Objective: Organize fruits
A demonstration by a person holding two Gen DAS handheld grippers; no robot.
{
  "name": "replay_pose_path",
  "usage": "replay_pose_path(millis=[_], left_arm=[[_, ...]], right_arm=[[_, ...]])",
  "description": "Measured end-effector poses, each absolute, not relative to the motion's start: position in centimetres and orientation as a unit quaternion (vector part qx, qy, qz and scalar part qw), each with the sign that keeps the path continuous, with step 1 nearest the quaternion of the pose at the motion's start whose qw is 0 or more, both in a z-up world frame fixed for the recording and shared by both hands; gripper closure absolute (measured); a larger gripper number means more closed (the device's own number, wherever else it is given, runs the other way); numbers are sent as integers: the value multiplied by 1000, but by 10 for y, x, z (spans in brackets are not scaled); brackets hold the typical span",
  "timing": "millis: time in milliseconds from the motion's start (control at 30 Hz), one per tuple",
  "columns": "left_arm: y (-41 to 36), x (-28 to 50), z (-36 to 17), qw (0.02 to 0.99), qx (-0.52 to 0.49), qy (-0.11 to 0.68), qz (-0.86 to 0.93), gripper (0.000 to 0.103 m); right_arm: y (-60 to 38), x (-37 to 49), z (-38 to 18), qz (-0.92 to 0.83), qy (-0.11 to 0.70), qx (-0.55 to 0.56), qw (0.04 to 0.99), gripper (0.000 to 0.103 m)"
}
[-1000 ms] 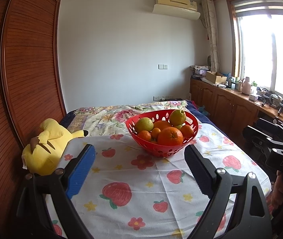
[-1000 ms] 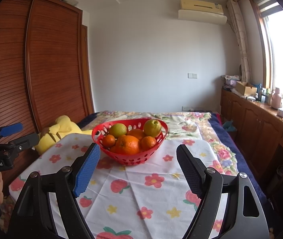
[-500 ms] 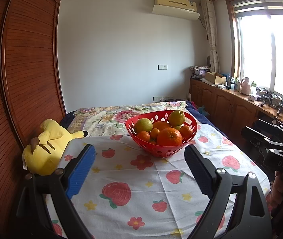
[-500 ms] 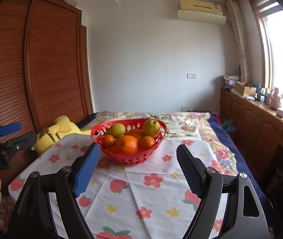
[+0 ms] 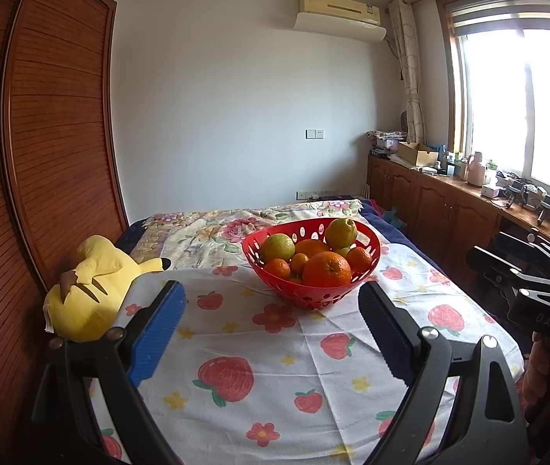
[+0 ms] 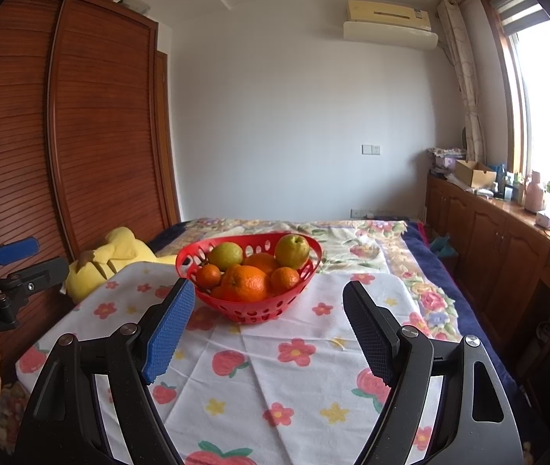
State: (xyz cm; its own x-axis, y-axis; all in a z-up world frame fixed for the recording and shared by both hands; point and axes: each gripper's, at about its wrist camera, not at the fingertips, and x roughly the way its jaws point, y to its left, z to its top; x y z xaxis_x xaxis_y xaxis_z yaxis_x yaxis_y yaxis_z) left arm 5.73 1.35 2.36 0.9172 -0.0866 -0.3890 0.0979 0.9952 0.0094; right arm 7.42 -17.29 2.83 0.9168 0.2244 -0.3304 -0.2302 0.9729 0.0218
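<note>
A red perforated basket [image 5: 313,296] stands on the flowered tablecloth, seen also in the right wrist view [image 6: 251,312]. It holds a big orange [image 5: 327,269], small mandarins [image 5: 277,267] and yellow-green fruits [image 5: 341,231]. My left gripper [image 5: 271,304] is open and empty, held above the cloth in front of the basket. My right gripper [image 6: 269,302] is open and empty, also in front of the basket. Each gripper shows at the edge of the other's view.
A yellow plush toy [image 5: 89,286] lies at the table's left edge by the wooden wardrobe [image 5: 42,155]. A bed with a floral cover [image 5: 213,228] lies behind the table. Wooden cabinets [image 5: 449,209] with clutter run under the window on the right.
Both grippers have shifted only slightly; the basket sits a touch further left in the left wrist view. Both stay open and empty.
</note>
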Motion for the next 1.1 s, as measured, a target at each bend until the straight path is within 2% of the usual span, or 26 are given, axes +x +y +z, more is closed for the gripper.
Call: replay_pose_path(millis=[1100], left_arm=[[12,57,25,979,15,197,-47,11]], right_arm=[[-178,73,30,113,166,-9,980,22]])
